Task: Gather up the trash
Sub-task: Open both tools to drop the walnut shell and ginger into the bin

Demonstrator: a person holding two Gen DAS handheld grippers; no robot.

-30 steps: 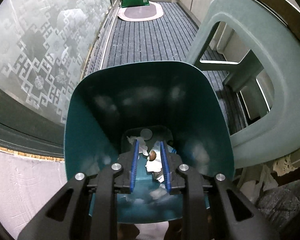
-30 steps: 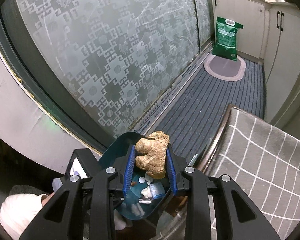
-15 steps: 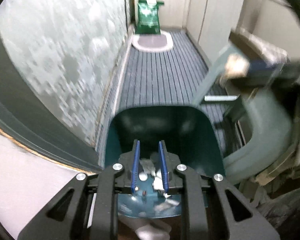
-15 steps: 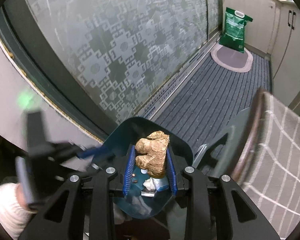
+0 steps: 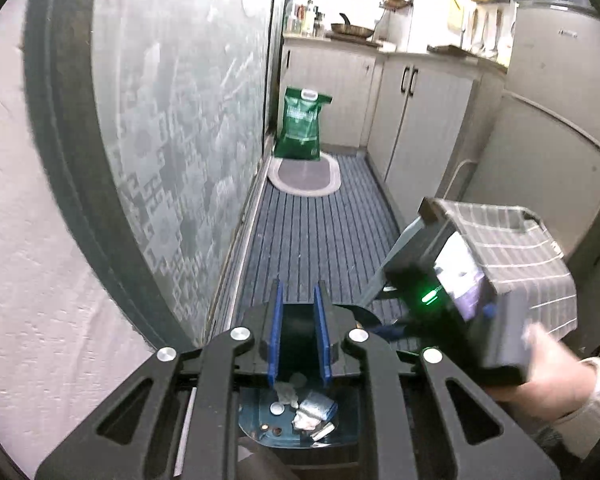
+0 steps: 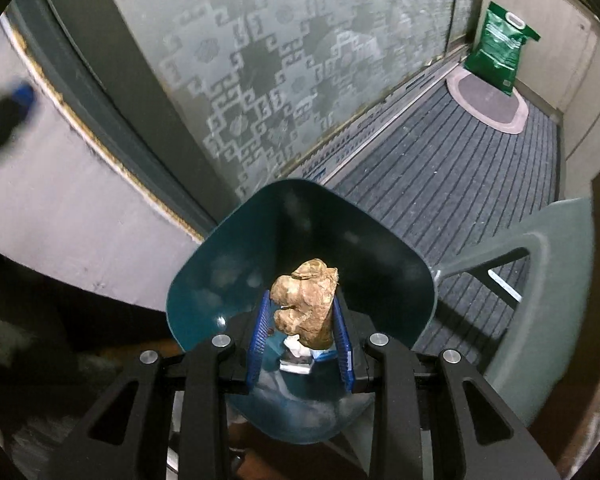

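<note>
Right, left wrist view first. The left gripper (image 5: 299, 332) has nothing between its blue pads, and the jaws are narrow and closing on empty air. It's aimed down the hallway w/ the teal bin (image 5: 296, 412) peeking out under the fingers at 6 o'clock. In the bin's bottom: scraps of paper, a small blue-and-silver wrapper (image 5: 318, 405) and a round white cap (image 5: 276, 408), so some trash is already in. This hand looks parked out of the way so the other can work. At 3 to 4 o'clock sits the right gripper's body, green light lit, carried by a hand (image 5: 548, 376) in a pale sleeve, blurred. Behind it a chair w/ a checked cloth (image 5: 516, 256). A green bag (image 5: 302, 126) stands on an oval mat far down at 12.

Now the right wrist view. The right gripper (image 6: 302, 328) is clamped on a knobbly tan lump (image 6: 305, 304), maybe ginger or crumpled paper, can't say which. Pads squeeze both sides, the lump sticks up past the tips. It hangs directly over the bin's open mouth, rim fanning from 9 round to 3, presumably so a release drops it straight in. Scraps show below the lump at 6. A grey-green plastic chair (image 6: 540, 280) sits at 3, just beside the bin. Blurred dark shape w/ a blue tip at 10: prob. the left gripper's finger.
</note>
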